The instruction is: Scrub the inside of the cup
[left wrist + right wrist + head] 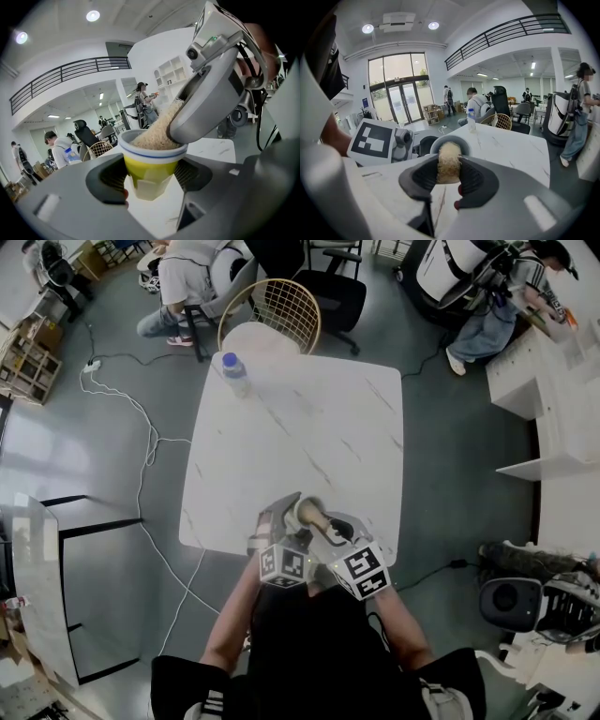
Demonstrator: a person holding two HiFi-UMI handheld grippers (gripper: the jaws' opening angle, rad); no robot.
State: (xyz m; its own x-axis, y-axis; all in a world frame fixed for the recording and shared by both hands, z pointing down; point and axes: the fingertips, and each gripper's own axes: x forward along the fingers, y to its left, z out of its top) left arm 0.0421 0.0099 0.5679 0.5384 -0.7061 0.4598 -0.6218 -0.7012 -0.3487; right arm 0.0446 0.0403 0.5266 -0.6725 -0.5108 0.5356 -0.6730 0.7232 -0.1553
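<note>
A yellow cup (151, 165) with a white rim and a blue stripe sits between the jaws of my left gripper (150, 182), which is shut on it and holds it tilted. My right gripper (449, 177) is shut on a beige fibrous scrubber (449, 161). The scrubber's far end is pushed into the cup's mouth (450, 142). In the left gripper view the scrubber (157, 131) fills the cup's opening, so the inside is hidden. In the head view both grippers meet over the table's near edge, left gripper (279, 519), right gripper (330, 529), with the cup (306, 512) between them.
The white marble table (309, 427) carries a water bottle (233, 371) at its far left corner. A wire chair (277, 310) stands behind the table. A cable (141, 456) runs over the floor at left. People sit and stand at the room's far side.
</note>
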